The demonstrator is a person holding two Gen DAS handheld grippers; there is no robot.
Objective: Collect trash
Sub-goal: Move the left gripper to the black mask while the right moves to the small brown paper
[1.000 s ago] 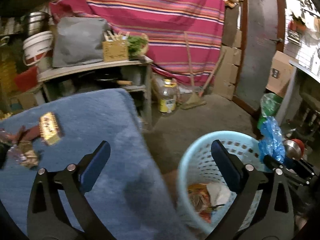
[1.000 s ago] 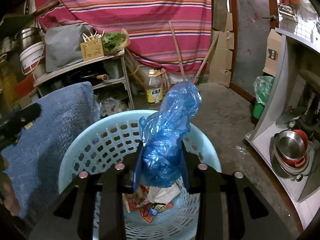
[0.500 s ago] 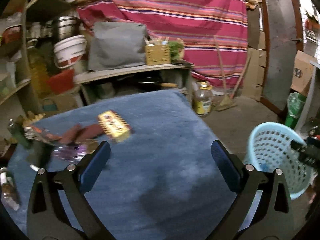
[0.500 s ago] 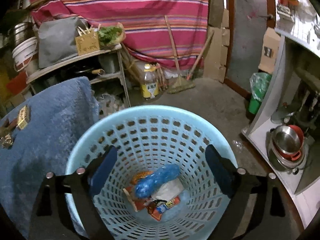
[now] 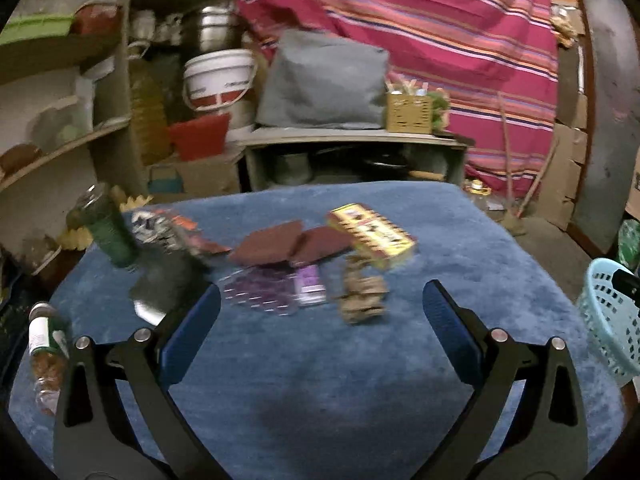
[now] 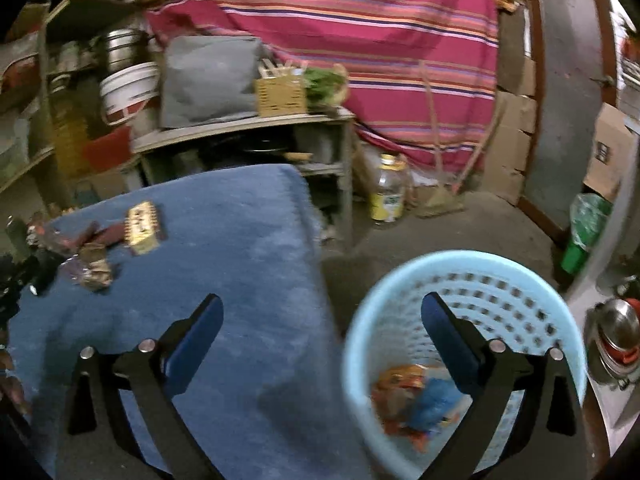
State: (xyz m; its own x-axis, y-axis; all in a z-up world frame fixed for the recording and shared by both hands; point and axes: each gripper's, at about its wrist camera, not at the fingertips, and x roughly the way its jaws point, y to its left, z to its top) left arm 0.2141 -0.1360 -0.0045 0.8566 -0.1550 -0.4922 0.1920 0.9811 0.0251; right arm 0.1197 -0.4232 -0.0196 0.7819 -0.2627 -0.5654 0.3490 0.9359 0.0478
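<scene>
Right wrist: right gripper jaws just opened wide, empty, beside blue basket; blue bag inside. Left gripper spread, empty, over wrappers.

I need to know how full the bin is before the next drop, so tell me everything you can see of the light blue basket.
The light blue basket looks like plastic, round, with rows of small square holes through its wall. It stands upright on the concrete floor, close beside the edge of the blue-covered table; contact cannot be told. It is mostly empty: only the bottom holds a blue plastic bag lying on orange and red wrappers. In the left wrist view only part of its wall shows at the right edge.
</scene>
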